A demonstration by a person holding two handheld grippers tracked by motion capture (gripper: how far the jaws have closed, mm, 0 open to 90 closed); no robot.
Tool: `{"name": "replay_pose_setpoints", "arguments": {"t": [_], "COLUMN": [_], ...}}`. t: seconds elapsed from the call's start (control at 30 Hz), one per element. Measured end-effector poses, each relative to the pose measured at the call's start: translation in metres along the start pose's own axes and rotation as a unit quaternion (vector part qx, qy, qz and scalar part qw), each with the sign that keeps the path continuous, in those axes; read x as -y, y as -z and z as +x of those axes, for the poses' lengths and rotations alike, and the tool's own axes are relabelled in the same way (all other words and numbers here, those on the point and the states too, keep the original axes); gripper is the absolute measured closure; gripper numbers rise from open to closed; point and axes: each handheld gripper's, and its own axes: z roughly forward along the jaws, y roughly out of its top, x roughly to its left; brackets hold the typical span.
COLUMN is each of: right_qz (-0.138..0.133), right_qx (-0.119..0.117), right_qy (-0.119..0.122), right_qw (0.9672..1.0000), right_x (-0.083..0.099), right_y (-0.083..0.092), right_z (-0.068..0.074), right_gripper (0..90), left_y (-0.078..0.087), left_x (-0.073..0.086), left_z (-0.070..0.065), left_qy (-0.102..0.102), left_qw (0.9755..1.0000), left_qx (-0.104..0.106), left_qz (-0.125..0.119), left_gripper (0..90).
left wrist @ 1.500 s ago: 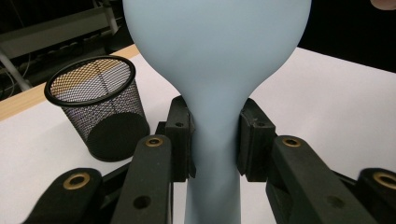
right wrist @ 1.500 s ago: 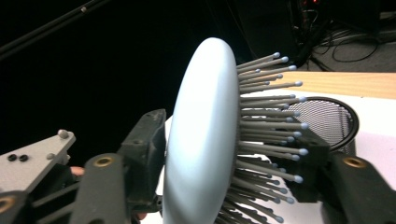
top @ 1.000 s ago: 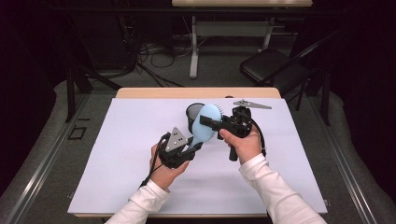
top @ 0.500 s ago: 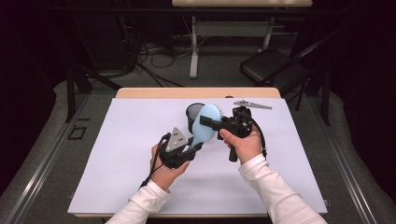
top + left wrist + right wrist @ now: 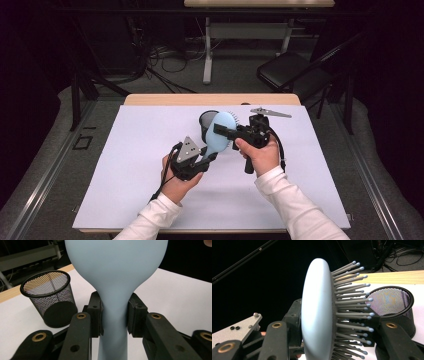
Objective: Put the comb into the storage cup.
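Little has shifted since the earlier high view: both hands sit where they were, and only the right gripper (image 5: 223, 131) has changed, its fingers having just been closing, with the head of the hairbrush (image 5: 220, 134) between them. They now stand clamped on that head, one on the smooth back and the other in among the bristles, as the right gripper view shows. The left gripper (image 5: 207, 159) has its fingers (image 5: 96, 315) clamped on the narrow neck of the handle, just below where it widens into the head. So the brush is held at two places at once, raised above the white-covered counter (image 5: 125, 190), just on the person's side of the black mesh cup (image 5: 207, 121). Judged from this, the pick-up is done and a two-handed hold is set; what seems left is for one gripper to let go and the other to carry the brush on, most likely into the cup, which stands upright and looks empty. Brush itself: pale blue, matte, oval paddle head (image 5: 315, 312) with a gently domed back, grey ball-tipped bristles (image 5: 352, 315) set in a dotted grey pad, tapering handle (image 5: 112, 340).
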Motion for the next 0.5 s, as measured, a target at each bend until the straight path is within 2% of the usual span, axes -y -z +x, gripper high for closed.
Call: {"name": "replay_pose_setpoints", "arguments": {"t": [0.3,0.5], "right_qz": [-0.002,-0.002], "right_qx": [-0.003,-0.004], "right_qy": [-0.003,-0.002], "right_qw": [1.0,1.0], "right_x": [-0.0004,-0.0007], "right_y": [0.001,0.0017], "right_z": [-0.0001,-0.0004], "right_gripper": [48.3,48.4], "left_y": [-0.0002,-0.0003], "left_x": [0.0007,0.0012], "left_z": [0.0013,0.0024], "left_qy": [0.007,0.014], "left_qw": [1.0,0.9999], "left_qx": [0.001,0.008], "left_qz": [-0.001,-0.005], "left_gripper": [67.2,61.3]}}
